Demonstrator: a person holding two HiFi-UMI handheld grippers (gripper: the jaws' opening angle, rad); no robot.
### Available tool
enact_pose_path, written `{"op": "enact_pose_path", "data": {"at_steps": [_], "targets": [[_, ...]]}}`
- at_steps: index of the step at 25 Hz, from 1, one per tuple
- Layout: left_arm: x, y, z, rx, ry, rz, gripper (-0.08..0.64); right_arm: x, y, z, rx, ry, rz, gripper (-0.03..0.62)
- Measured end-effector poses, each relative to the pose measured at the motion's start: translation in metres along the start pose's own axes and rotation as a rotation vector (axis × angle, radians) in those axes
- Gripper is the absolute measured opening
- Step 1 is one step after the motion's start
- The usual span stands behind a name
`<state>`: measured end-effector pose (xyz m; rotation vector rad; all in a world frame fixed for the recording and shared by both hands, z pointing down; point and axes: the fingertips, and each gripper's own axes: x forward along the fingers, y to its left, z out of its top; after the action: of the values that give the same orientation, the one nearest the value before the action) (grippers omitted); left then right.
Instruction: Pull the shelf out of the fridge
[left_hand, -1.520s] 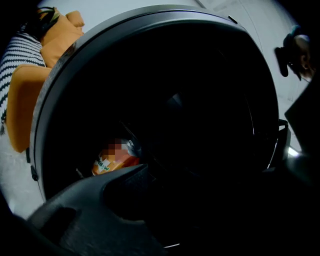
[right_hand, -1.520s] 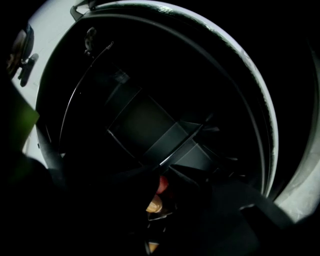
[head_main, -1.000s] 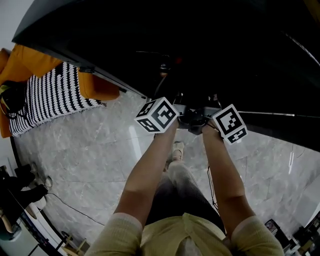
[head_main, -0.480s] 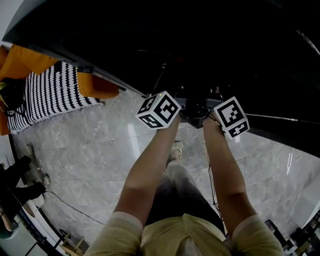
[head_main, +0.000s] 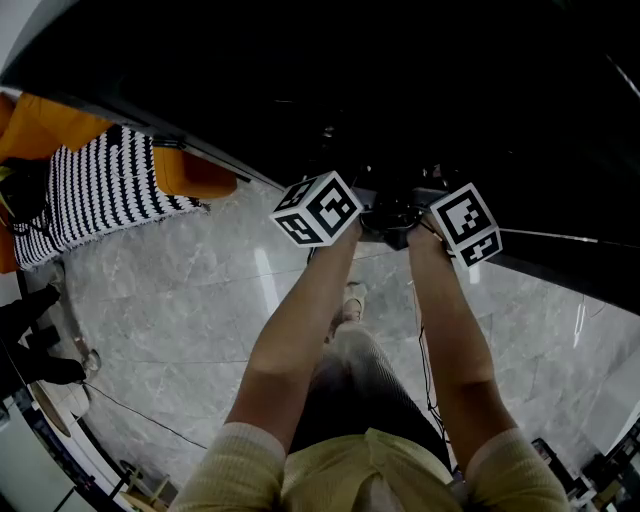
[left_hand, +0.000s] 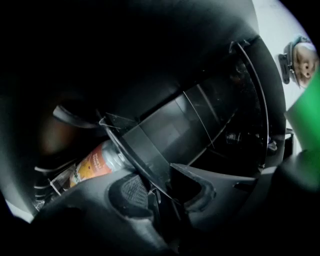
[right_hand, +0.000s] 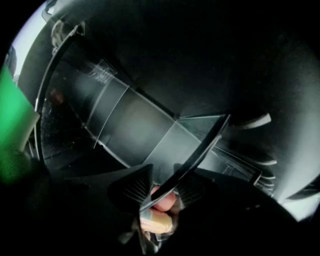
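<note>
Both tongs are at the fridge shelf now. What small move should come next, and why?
Probably close the right tongs on the shelf edge: it sits between them with gaps on either side. The left tongs have just been closing and now pinch the shelf.

The left hand-held gripper (left_hand: 162, 187) and right hand-held gripper (right_hand: 162, 190) have pushed from the black fridge's (head_main: 250, 60) mouth into its interior, where the front edge of the clear glass shelf (left_hand: 150, 150) now runs between each pair of jaws, the left pair just closing onto it.
</note>
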<state>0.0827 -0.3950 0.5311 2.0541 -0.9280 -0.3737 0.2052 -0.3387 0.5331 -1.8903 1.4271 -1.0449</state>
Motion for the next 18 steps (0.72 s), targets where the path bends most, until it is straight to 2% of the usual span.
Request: {"op": "enact_pose_path", "data": {"at_steps": [7, 18], "targets": [[0.001, -0.002, 0.004, -0.028, -0.016, -0.026, 0.118, 0.0, 0.002, 0.0, 0.016, -0.002, 0.018, 0.123], [-0.013, 0.0, -0.003, -0.012, 0.004, 0.001, 0.117, -0.013, 0.0, -0.007, -0.004, 0.003, 0.036, 0.121]]}}
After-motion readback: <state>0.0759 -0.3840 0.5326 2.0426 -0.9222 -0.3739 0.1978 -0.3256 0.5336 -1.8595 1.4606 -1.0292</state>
